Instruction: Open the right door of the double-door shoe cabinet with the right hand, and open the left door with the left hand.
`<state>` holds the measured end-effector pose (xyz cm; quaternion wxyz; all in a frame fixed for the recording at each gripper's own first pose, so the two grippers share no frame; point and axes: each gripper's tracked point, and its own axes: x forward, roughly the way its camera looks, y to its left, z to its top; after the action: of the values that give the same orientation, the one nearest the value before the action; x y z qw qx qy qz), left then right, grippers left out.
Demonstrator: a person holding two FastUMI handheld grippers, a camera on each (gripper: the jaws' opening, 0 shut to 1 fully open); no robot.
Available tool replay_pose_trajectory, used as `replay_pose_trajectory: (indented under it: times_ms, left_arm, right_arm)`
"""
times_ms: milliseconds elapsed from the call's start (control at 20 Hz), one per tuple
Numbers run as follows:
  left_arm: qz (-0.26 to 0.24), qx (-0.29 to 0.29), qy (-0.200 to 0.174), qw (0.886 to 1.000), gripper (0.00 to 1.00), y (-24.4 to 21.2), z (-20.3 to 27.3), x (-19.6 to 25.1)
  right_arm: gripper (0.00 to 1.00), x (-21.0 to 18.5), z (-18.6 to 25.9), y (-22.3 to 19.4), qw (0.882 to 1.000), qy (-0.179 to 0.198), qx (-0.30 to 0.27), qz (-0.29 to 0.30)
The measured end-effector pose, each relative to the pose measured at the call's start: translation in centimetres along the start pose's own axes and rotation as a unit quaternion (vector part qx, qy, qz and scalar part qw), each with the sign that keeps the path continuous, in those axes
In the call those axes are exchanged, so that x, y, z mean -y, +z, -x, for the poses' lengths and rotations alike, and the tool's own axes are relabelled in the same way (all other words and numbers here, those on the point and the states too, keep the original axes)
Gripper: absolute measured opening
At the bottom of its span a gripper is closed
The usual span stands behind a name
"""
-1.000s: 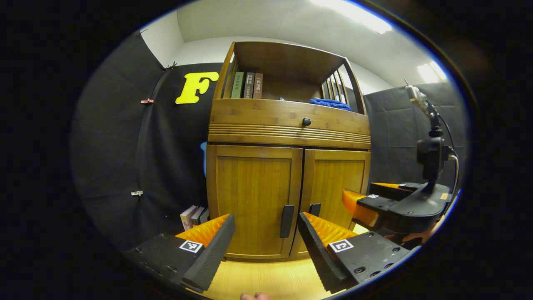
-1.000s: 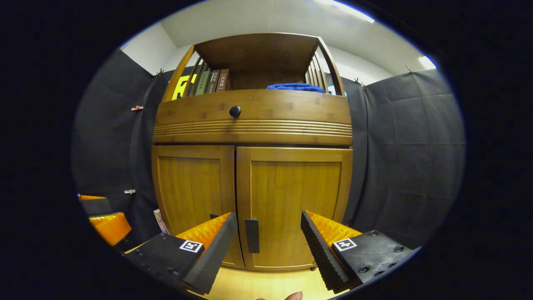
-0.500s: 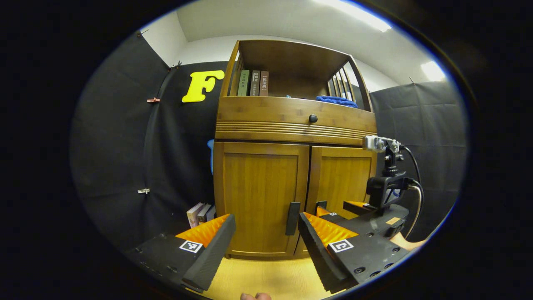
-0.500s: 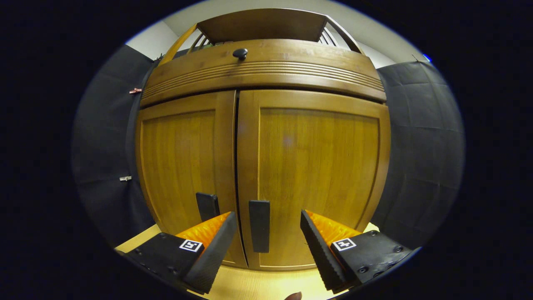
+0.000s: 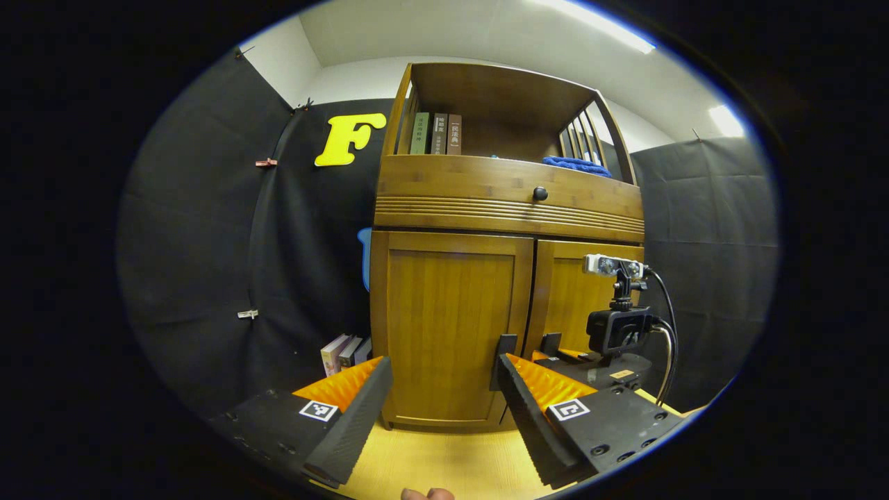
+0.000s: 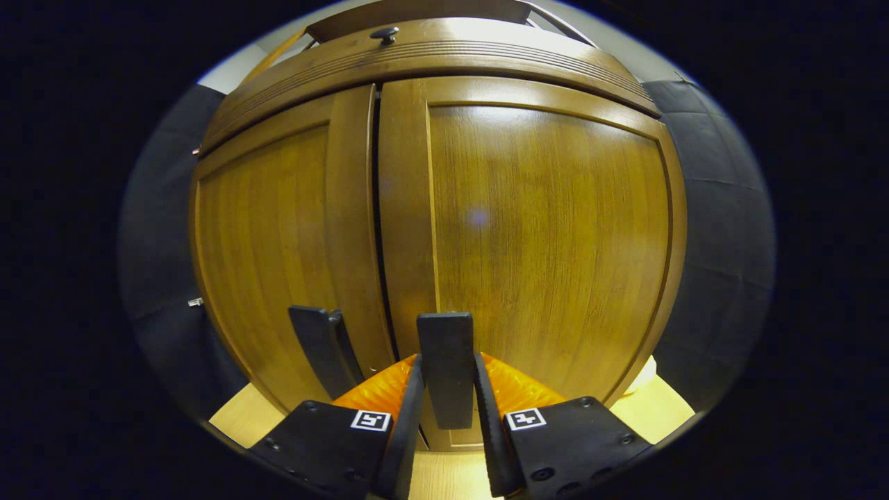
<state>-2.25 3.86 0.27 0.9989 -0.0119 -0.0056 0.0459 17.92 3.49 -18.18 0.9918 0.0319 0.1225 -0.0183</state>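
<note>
A wooden shoe cabinet [image 5: 486, 201] stands ahead with both doors closed. In the right gripper view, the right door [image 6: 549, 229] looms close, and my right gripper [image 6: 444, 410] is shut on its dark vertical handle [image 6: 446, 357], a finger on each side. The left door's handle [image 6: 319, 347] stands just beside it. In the left gripper view, my left gripper [image 5: 444, 410] is open and held back from the left door [image 5: 448, 326], its handle [image 5: 504, 351] just above the right finger. The right gripper [image 5: 597, 361] with its camera mount sits at the right door.
A drawer with a round knob [image 5: 539, 193] runs above the doors. Books [image 5: 437, 133] and a blue cloth [image 5: 576, 163] sit on the open shelf. More books [image 5: 342, 351] lean on the floor left of the cabinet. Wooden floor [image 5: 451, 465] lies in front.
My right gripper has moved in to the right door and gone from open to shut on its handle. The left gripper stays open and has drifted slightly left.
</note>
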Motion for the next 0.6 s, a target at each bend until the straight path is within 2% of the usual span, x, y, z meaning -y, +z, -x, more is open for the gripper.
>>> replay_pose_trajectory:
  times_ms: [50, 100, 150, 200, 300, 600]
  left_arm:
    - [0.000, 0.000, 0.000, 1.000, 0.94, 0.0, 0.0, -0.2]
    - [0.001, -0.001, 0.001, 1.000, 0.94, 0.0, 0.1, -0.3]
    - [0.003, -0.002, 0.001, 1.000, 0.94, 0.0, 0.1, -0.4]
    - [0.006, -0.003, 0.000, 1.000, 0.94, -0.2, 0.2, -0.4]
    - [0.008, -0.004, -0.002, 1.000, 0.94, -0.2, 0.6, -0.4]
    - [0.007, -0.003, -0.009, 1.000, 0.94, -0.3, 1.1, 0.4]
  right_arm:
    - [0.46, -0.3, 0.3, -0.3, 1.000, 0.007, -0.012, -0.004]
    - [0.33, -0.2, -0.8, -0.5, 1.000, 0.006, 0.001, -0.009]
    - [0.36, -0.1, 0.0, -0.1, 1.000, 0.001, 0.003, -0.006]
    - [0.30, -0.1, -0.3, -0.1, 1.000, 0.002, 0.009, 0.007]
    - [0.23, -0.3, 0.4, -0.1, 1.000, 0.015, 0.003, 0.012]
    - [0.23, -0.4, 0.9, 0.3, 0.999, 0.051, -0.007, -0.003]
